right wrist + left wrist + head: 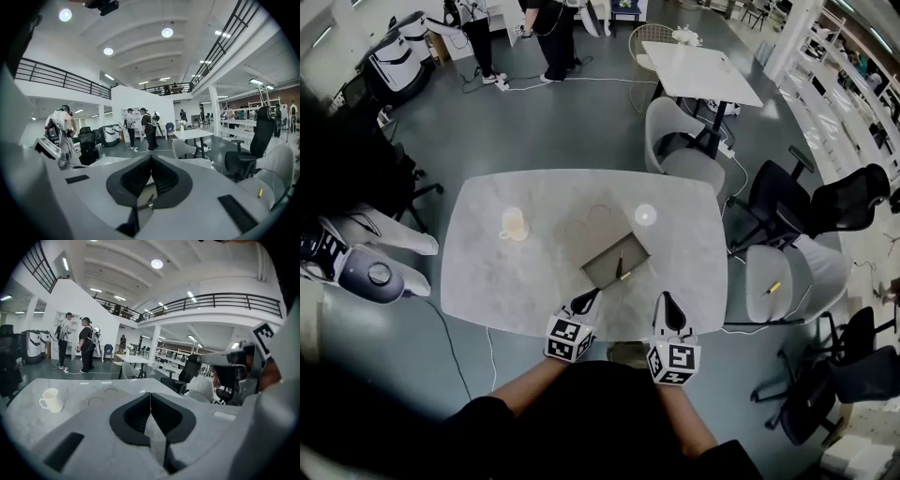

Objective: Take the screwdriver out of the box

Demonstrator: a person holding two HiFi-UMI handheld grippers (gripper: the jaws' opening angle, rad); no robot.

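Slim dark screwdriver (620,263) lies in the shallow grey open box (602,270) on the pale grey table (497,281). Left gripper (586,302) & right gripper (667,302) sit just short of the box, both w/ jaws closed, holding nothing. Risk: going in w/o opening would likely just shove the box or tool.

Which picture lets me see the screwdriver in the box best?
The head view: it looks down into the open box, so the whole screwdriver shows inside. The right gripper view gives just a sliver past the shut right tongs. In the left gripper view I can't see it behind the left tongs.
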